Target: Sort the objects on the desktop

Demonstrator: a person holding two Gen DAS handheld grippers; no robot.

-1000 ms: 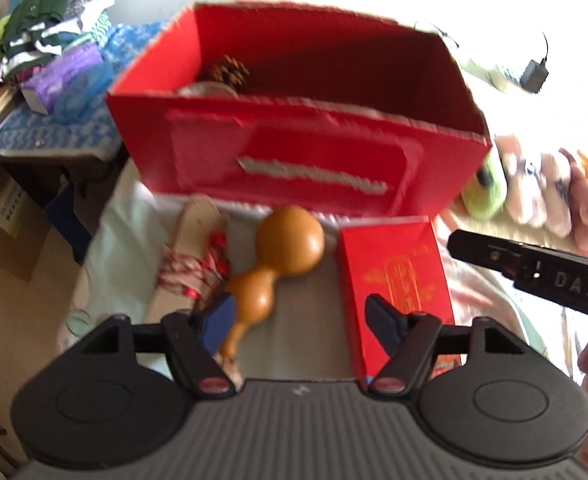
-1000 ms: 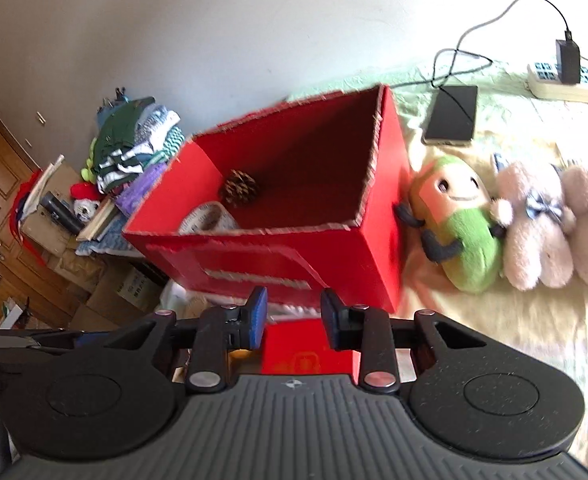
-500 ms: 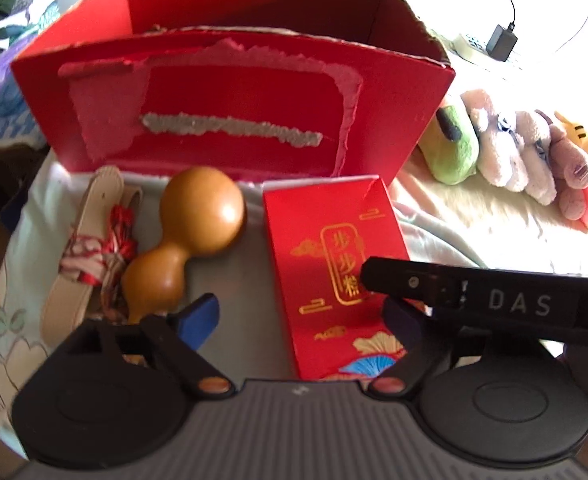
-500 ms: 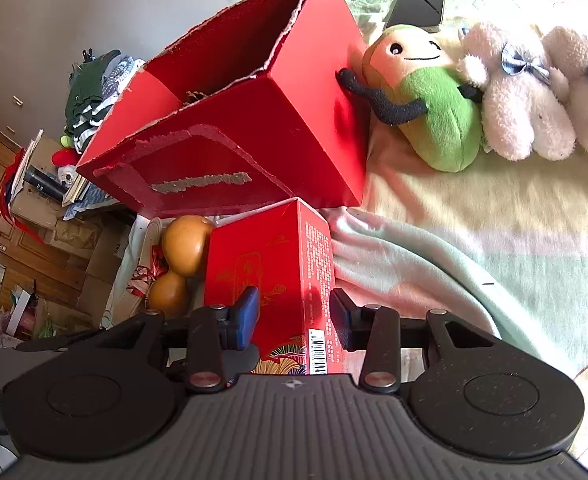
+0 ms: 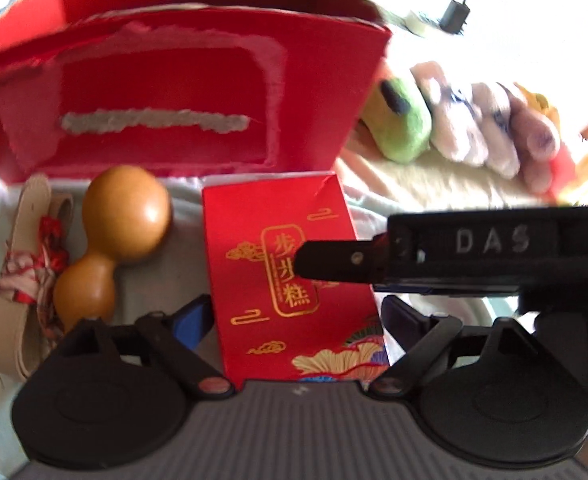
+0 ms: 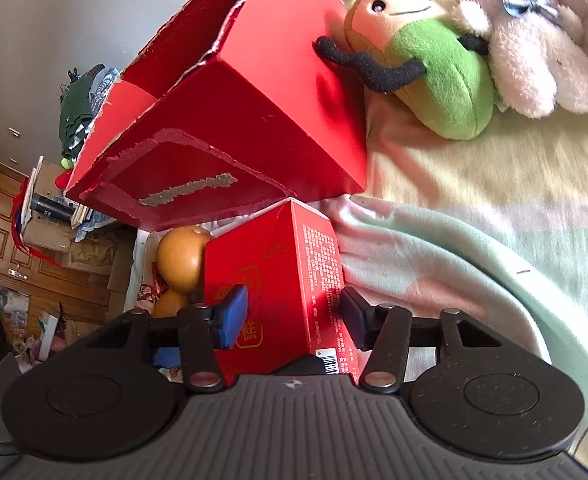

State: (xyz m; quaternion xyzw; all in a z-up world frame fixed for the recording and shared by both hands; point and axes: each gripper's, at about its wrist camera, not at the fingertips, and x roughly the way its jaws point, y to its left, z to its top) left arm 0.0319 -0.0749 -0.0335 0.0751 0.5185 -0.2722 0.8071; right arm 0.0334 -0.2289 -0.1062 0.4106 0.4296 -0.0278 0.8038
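Note:
A small red gift box with gold characters [image 5: 277, 276] lies on the pale blanket in front of a big open red carton [image 5: 165, 92]. My left gripper [image 5: 294, 316] is open, its blue pads either side of the box's near end. My right gripper [image 6: 294, 314] is open and straddles the same box [image 6: 281, 280] from the side; its black finger [image 5: 334, 260] crosses over the box in the left wrist view. A brown gourd [image 5: 109, 236] lies left of the box, also seen in the right wrist view [image 6: 181, 260].
A beige strap with red-and-white cord [image 5: 25, 264] lies left of the gourd. A green plush [image 6: 434, 64] and pink plush toys [image 6: 534, 40] lie right of the carton [image 6: 233, 120]. A charger [image 5: 456, 14] sits at the back right.
Both grippers moved forward and lower onto the small red box. The right gripper's jaws opened wider and now straddle the box; its finger reaches further over the box top.

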